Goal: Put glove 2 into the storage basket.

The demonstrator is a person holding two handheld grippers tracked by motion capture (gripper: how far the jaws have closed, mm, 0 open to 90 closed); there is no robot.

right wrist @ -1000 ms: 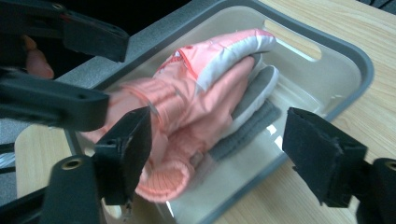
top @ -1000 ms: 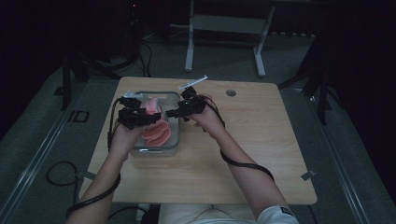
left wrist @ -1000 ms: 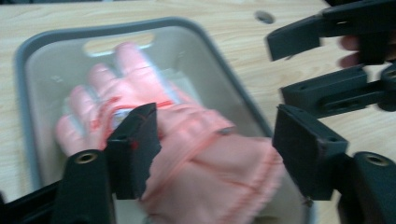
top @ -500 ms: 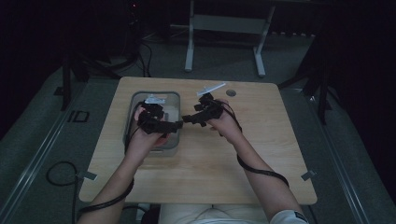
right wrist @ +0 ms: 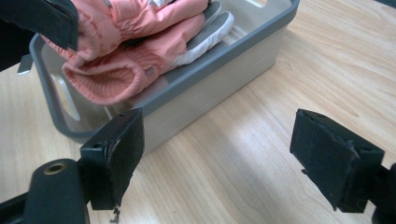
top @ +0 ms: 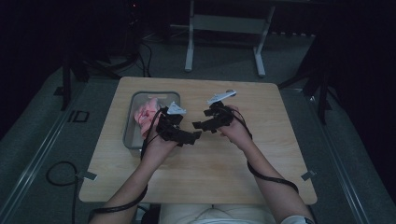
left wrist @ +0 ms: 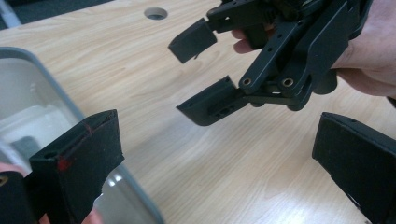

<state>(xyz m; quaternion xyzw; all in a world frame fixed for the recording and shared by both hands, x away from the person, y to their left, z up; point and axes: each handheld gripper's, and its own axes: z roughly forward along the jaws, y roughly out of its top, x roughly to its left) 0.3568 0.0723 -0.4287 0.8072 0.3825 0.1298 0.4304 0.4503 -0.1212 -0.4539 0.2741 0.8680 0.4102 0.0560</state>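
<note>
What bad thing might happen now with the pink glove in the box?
1. The pink glove bulges above the grey bin's rim, so it may flop out onto the table.
2. The left gripper and right gripper, both open and empty, face each other closely above the table and might knock together.
3. The left hand sits right beside the bin; a nudge might slide it.

A light wooden table [top: 224, 168] carries a grey plastic bin [top: 132, 132], apparently resting near its far-left corner.
</note>
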